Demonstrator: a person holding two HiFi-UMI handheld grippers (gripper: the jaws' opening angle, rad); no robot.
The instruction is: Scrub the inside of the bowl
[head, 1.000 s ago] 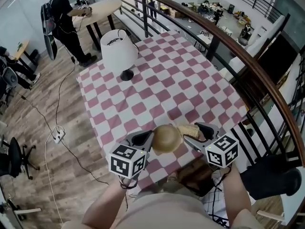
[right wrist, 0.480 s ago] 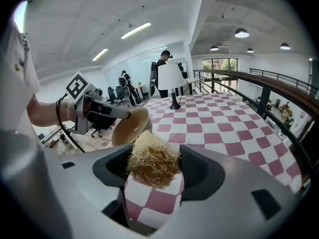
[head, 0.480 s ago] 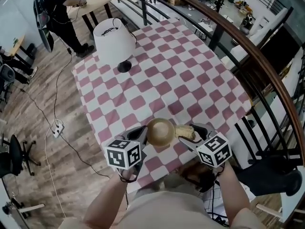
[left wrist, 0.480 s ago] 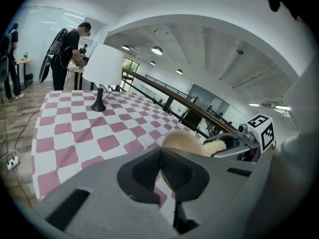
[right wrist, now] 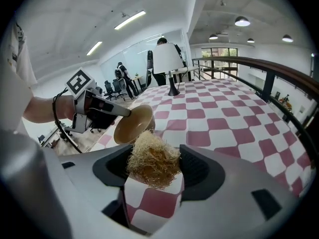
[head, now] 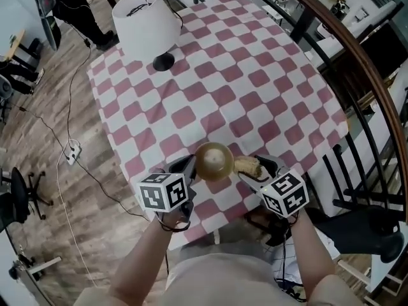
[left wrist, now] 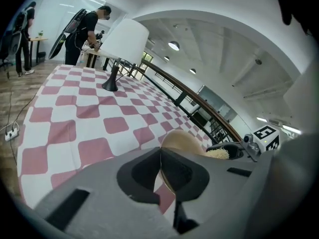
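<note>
**Presently at risk: bowl slip at the rim, scrubber loss at the tips**

**Condition.** The left gripper [left wrist: 160, 168] is clenched on the thin rim of the bowl [head: 213, 160]. The rest of the bowl projects beyond its tips, tipped on its side, with the mouth turned toward the right gripper [right wrist: 152, 171]. The right gripper is clamped on a straw-coloured scrubber [right wrist: 152, 159], whose tuft stands proud of its tips. The bowl lies just ahead and to the left of those tips. Whether tuft and bowl touch cannot be determined.

**Hazards, as judged from this condition.**

1. Bowl rotation. The pinch takes only a narrow strip of rim. Scrubbing force applied far from the left gripper's tips would probably lever the bowl about that strip and twist it out of line.
2. Bowl release. A push directed away from the left jaws could draw the rim out. Below both grippers is the near margin of the checked table [head: 242, 94], so a freed bowl may go over the edge.
3. Scrubber extraction. The fibres look loose. Drag against the bowl wall may pull the tuft forward out of the right jaws or shed strands.
4. Hard contact. If the tuft compresses fully, the right jaw tips may strike the bowl.
</note>
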